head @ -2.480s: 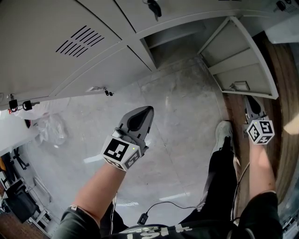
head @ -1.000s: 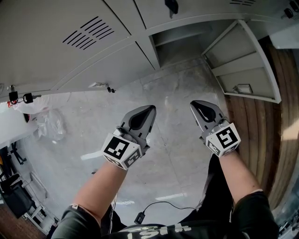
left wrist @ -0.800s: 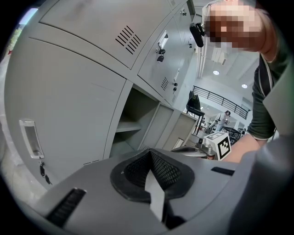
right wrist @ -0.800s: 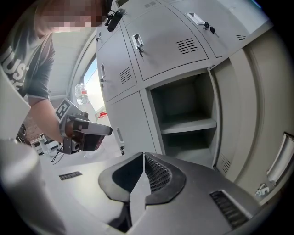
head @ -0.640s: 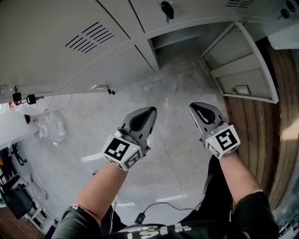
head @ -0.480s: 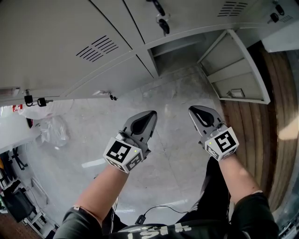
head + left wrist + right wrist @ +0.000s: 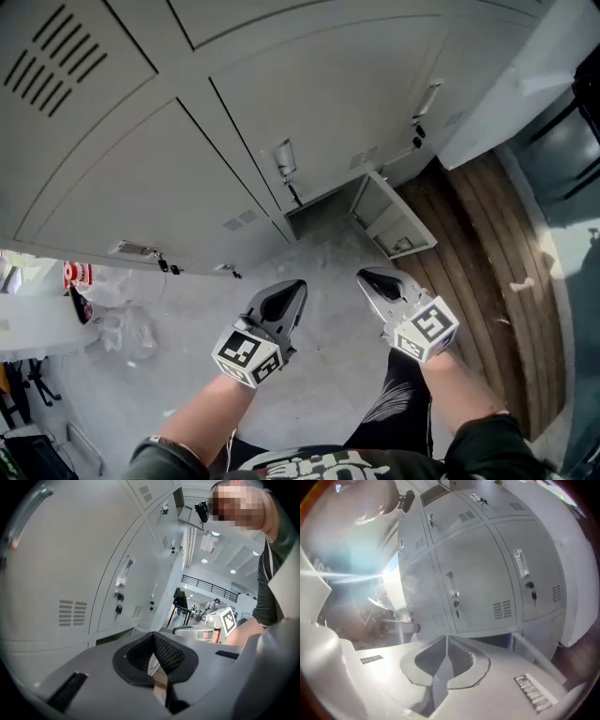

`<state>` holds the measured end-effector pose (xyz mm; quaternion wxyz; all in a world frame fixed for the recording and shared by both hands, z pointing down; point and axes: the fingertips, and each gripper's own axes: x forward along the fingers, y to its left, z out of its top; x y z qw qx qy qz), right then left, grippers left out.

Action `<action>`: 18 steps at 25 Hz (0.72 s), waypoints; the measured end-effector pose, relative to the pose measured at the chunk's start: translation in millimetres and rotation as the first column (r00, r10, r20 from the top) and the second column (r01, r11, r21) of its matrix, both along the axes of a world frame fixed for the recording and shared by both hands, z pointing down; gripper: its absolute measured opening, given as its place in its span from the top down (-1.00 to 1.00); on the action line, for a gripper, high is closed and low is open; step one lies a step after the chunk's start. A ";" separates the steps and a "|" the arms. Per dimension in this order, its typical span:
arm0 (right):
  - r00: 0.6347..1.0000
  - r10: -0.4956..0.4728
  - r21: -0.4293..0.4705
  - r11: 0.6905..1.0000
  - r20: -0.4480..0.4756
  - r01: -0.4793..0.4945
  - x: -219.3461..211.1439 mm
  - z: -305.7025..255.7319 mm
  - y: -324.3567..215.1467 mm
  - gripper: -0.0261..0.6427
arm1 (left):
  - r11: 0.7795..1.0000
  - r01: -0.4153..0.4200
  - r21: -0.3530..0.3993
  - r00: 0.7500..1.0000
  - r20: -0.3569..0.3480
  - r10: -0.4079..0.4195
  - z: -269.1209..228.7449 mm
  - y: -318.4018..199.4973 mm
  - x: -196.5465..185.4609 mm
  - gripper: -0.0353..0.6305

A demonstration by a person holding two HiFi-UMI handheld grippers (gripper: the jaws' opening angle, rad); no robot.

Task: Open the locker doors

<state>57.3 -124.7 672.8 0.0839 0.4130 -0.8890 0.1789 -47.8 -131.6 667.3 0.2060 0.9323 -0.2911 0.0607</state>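
Note:
A bank of grey lockers (image 7: pixel 309 103) fills the upper head view. The bottom locker (image 7: pixel 317 214) stands open, its door (image 7: pixel 389 217) swung out to the right over the floor. The doors above and to its left are closed; one has a handle (image 7: pixel 284 157) with a key hanging under it. My left gripper (image 7: pixel 296 286) and right gripper (image 7: pixel 366 276) hang side by side in the air in front of the lockers, apart from them. Both are shut with nothing between the jaws. In the left gripper view the left gripper (image 7: pixel 153 638) faces a closed door's handle (image 7: pixel 123 572). The right gripper (image 7: pixel 446 642) faces closed doors above the open compartment (image 7: pixel 494 641).
A crumpled plastic bag (image 7: pixel 124 330) lies on the grey floor at the left. A strip of wooden flooring (image 7: pixel 483 248) runs along the right, beside a white wall (image 7: pixel 525 80). The person's dark trouser leg (image 7: pixel 398 408) is below the right gripper.
Both grippers have risen together, still shut. The view has tilted up the locker front, so the open bottom locker now looks smaller and lower. Earlier the right gripper came in from beside the open door.

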 end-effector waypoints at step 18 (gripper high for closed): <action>0.999 0.008 0.247 0.969 0.046 -0.019 72.9 -405.9 -31.5 0.79 | 0.945 -0.110 0.307 0.991 -0.038 0.128 -396.6 -31.7 76.9 0.88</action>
